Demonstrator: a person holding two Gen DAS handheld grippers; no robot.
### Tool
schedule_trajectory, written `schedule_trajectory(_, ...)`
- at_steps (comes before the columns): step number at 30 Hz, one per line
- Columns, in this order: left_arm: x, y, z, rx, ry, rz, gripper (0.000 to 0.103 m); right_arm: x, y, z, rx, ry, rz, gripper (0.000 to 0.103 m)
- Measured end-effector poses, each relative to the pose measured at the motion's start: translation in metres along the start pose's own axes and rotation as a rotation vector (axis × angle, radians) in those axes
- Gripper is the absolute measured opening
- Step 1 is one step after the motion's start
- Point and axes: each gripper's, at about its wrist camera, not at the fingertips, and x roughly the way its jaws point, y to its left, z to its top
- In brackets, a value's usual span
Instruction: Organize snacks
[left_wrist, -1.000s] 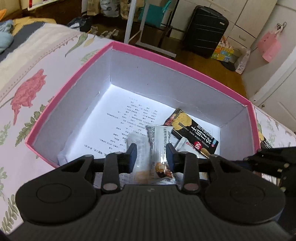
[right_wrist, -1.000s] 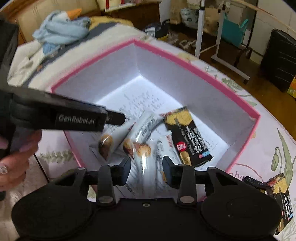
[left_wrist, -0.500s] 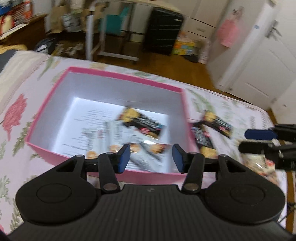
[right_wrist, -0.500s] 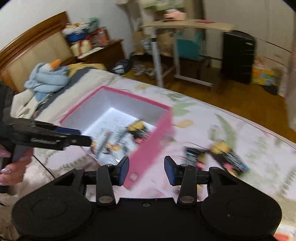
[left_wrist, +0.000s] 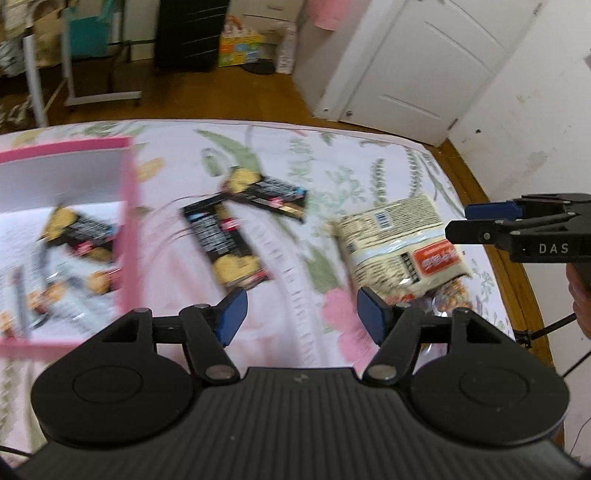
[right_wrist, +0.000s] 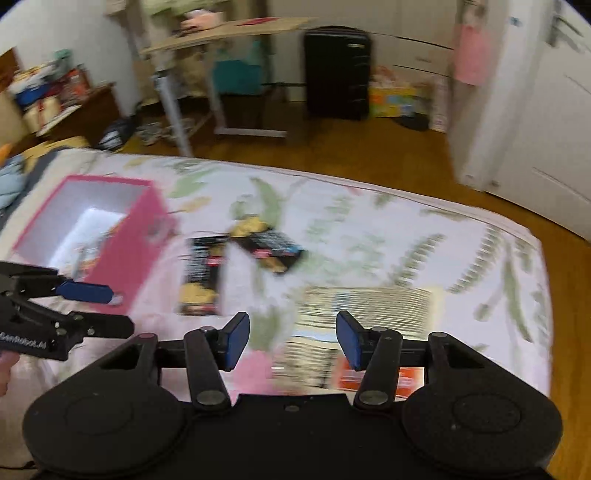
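A pink box (left_wrist: 127, 236) with white inside walls stands at the left on the flowered bedspread, and several snack packets (left_wrist: 79, 236) lie in it. Two black packets (left_wrist: 229, 247) (left_wrist: 269, 197) lie on the spread to its right. Further right lies a cream bag (left_wrist: 399, 247) with an orange label. My left gripper (left_wrist: 301, 317) hovers over the spread between the nearer black packet and the cream bag, its jaws opening with nothing between them. My right gripper (right_wrist: 293, 339) hangs above the cream bag (right_wrist: 365, 310), its jaws also opening and empty.
The bed's rounded edge (left_wrist: 495, 236) runs along the right, with wooden floor beyond. A black suitcase (right_wrist: 336, 74), a desk (right_wrist: 229, 33) and a white door (left_wrist: 406, 62) stand across the room. A person's hand (left_wrist: 580, 291) holds the right gripper's handle.
Both grippers have left the pink box and swung right over the bedspread, rising a little. Their jaws have widened. The packets they hovered over lie in the box.
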Motion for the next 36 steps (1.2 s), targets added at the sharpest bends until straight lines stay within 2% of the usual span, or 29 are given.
schedule_trajectory(1, 0.011, -0.005, 0.002, -0.002, 0.003, -0.010, 0.067, 0.003, -0.012, -0.002, 0.018, -0.006, -0.028, 0.060)
schedule_trajectory(3, 0.036, -0.014, 0.006, -0.001, 0.009, -0.042, 0.067, 0.010, -0.034, -0.005, 0.058, -0.014, -0.059, 0.073)
schedule_trajectory(4, 0.049, -0.019, 0.007, -0.007, 0.018, -0.053, 0.067, 0.014, -0.046, -0.006, 0.089, -0.015, -0.073, 0.074)
schedule_trajectory(6, 0.077, -0.023, 0.010, -0.027, 0.039, -0.080, 0.067, 0.022, -0.066, -0.007, 0.136, -0.011, -0.085, 0.074)
schedule_trajectory(10, 0.126, -0.026, 0.010, -0.108, 0.081, -0.130, 0.067, 0.046, -0.096, -0.014, 0.219, 0.033, -0.054, 0.074)
schedule_trajectory(13, 0.154, -0.027, 0.010, -0.166, 0.100, -0.158, 0.067, 0.061, -0.105, -0.020, 0.255, 0.070, -0.024, 0.074)
schedule_trajectory(17, 0.180, -0.030, 0.007, -0.193, 0.140, -0.168, 0.068, 0.072, -0.103, -0.026, 0.261, 0.103, -0.003, 0.074)
schedule_trajectory(18, 0.184, -0.028, 0.006, -0.208, 0.148, -0.187, 0.073, 0.075, -0.103, -0.027, 0.258, 0.112, -0.002, 0.074)
schedule_trajectory(22, 0.193, -0.024, 0.002, -0.278, 0.178, -0.260, 0.074, 0.083, -0.101, -0.031, 0.249, 0.133, 0.004, 0.074)
schedule_trajectory(24, 0.199, -0.023, 0.001, -0.308, 0.204, -0.309, 0.074, 0.085, -0.098, -0.032, 0.239, 0.138, 0.009, 0.059)
schedule_trajectory(26, 0.204, -0.022, -0.001, -0.343, 0.222, -0.336, 0.074, 0.087, -0.097, -0.033, 0.247, 0.152, 0.032, 0.056)
schedule_trajectory(29, 0.204, -0.025, -0.002, -0.324, 0.209, -0.338, 0.074, 0.090, -0.094, -0.033, 0.220, 0.169, 0.027, 0.056)
schedule_trajectory(31, 0.200, -0.027, -0.002, -0.305, 0.201, -0.333, 0.071, 0.090, -0.090, -0.032, 0.203, 0.177, 0.025, 0.051)
schedule_trajectory(36, 0.187, -0.035, -0.002, -0.238, 0.212, -0.334, 0.068, 0.084, -0.081, -0.029, 0.193, 0.209, 0.006, 0.049)
